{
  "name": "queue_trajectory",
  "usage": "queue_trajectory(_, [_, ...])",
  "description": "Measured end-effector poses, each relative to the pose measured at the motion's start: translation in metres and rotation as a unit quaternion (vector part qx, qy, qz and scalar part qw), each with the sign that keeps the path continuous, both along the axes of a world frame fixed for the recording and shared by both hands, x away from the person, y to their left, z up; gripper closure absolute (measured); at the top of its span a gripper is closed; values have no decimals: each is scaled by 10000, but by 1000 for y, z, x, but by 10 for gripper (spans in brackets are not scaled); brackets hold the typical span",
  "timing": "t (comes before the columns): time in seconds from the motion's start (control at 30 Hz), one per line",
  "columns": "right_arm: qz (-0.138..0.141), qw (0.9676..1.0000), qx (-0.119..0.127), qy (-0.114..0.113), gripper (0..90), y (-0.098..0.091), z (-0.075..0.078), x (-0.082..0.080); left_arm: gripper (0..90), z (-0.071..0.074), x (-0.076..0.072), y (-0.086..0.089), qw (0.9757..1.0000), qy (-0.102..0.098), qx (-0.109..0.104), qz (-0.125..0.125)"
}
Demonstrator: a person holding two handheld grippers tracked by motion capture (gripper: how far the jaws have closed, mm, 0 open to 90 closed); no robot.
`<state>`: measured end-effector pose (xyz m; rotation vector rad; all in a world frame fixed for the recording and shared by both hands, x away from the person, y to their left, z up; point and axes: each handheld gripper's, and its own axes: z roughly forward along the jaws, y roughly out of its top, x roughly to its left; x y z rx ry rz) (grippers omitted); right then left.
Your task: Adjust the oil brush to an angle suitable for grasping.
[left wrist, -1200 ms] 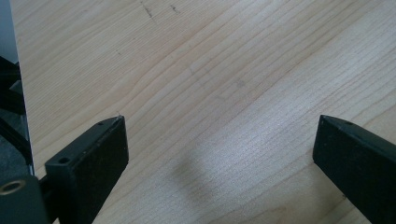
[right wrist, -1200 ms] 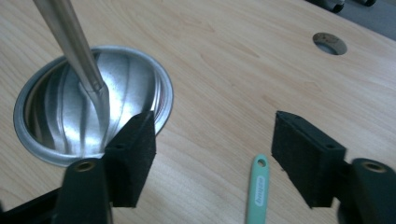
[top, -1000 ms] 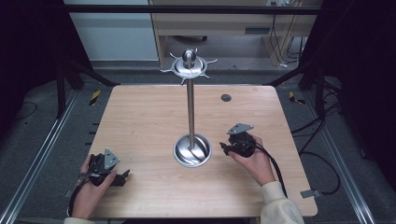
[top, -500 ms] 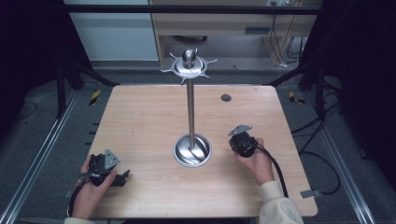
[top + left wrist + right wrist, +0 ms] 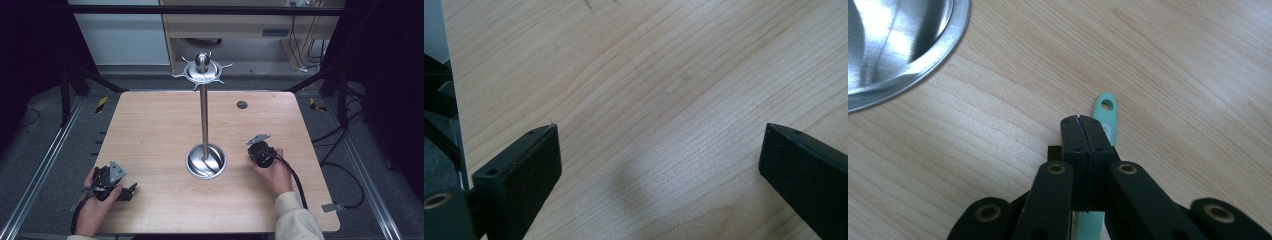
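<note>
The right claw (image 5: 1082, 121) was open a moment ago, next to the round shiny base of the tall silver metal stand (image 5: 204, 125). Now it has gone down a little toward the light wooden bench (image 5: 150, 130), and its jaws have just been closing. They look pressed together now, right over a thin mint-green plastic handle with a small hole in its end (image 5: 1105, 114). The handle lies flat on the bench just beside the stand's base, and it pokes out past the jaw tips. It looks pinched, but I cannot tell for sure. If so, it can likely be lifted next.

The left claw (image 5: 659, 165) stays near the bench's front left corner, jaws wide open with nothing between them.

There is lots of bare wood on both sides. The stand's base is close to the right claw, and its spiky top sits high up, so a lift should go slowly.
</note>
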<state>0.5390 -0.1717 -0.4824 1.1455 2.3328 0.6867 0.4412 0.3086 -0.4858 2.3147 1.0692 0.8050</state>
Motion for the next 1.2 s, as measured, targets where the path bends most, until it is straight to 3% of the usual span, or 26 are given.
queue_trajectory(0.3, [15,9999,-99,123,900,2,-5,1,31,0,0,-1,10000,7,3,-18])
queue_trajectory(0.4, [-72,9998,-107,140,900,1,-4,1,31,0,0,0,10000,6,1,-13])
queue_trajectory(0.5, [-200,9993,-288,93,900,-1,-4,2,31,0,0,0,10000,5,2,-16])
queue_trajectory(0.67, [-418,9986,-295,132,900,-6,-4,4,31,0,0,0,10000,6,0,-15])
queue_trajectory(0.97, [-607,9979,-31,228,900,-13,0,5,31,0,0,-1,10000,-5,25,-25])
queue_trajectory(1.03, [-662,9972,189,285,894,-15,8,1,31,0,0,-1,10000,7,35,-18])
queue_trajectory(1.2, [-802,9950,347,474,881,-20,24,-7,31,1,-2,0,10000,-20,18,4])
